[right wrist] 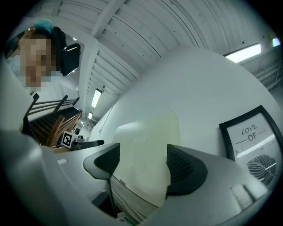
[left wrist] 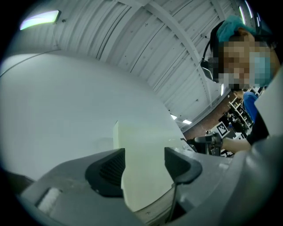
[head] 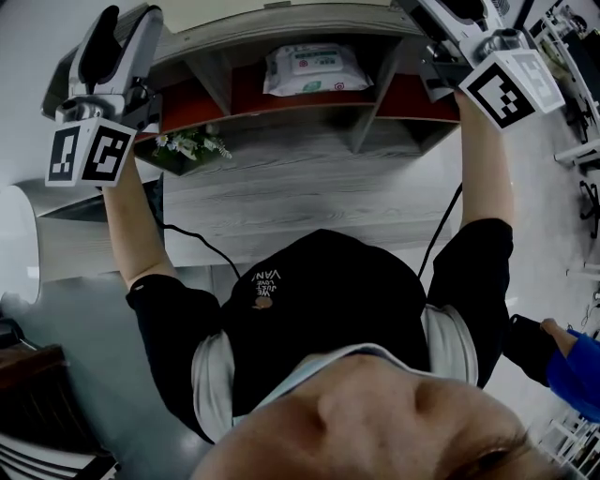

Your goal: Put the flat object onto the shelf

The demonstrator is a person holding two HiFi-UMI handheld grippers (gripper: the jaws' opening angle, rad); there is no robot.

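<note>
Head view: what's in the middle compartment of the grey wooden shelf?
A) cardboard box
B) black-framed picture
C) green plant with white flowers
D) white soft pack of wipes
D: the white soft pack of wipes lies in the middle compartment of the grey wooden shelf. The green plant with white flowers sits lower left, and the black-framed picture shows only in the right gripper view.

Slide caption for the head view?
Left gripper and right gripper held up at a grey shelf with wipes pack and plant.
</note>
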